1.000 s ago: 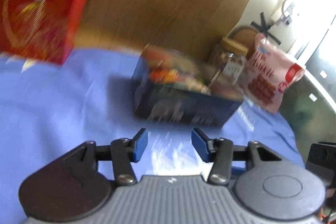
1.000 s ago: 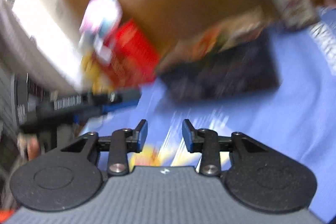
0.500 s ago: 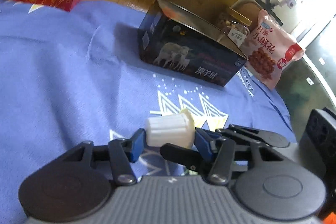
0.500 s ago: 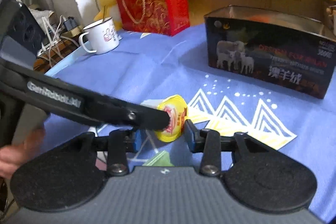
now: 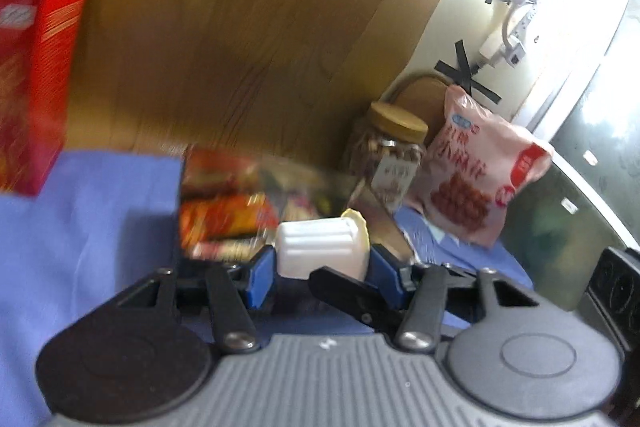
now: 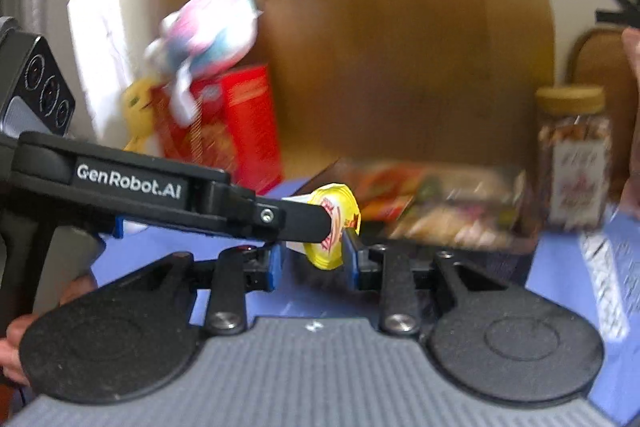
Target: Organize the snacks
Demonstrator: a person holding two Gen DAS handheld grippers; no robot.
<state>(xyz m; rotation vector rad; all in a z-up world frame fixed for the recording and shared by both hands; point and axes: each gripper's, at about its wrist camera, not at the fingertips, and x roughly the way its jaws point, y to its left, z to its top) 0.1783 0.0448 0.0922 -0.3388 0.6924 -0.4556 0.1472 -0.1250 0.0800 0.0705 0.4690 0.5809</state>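
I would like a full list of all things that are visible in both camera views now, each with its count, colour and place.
jelly cup: one, white with yellow lid, between both grippers' fingers
snack box: one, dark, open, filled with packets, on the cloth behind the cup
jar: one, clear with tan lid, right of the box
snack bag: one, pink, right of the jar
gift bag: one, red, far left
plush toy: one, pink and white, on the gift bag
yellow toy: one, left of the gift bag
tablecloth: one, blue
left gripper: shut on the cup
right gripper: jaws just closing around the lid end
hand: one, lower left edge
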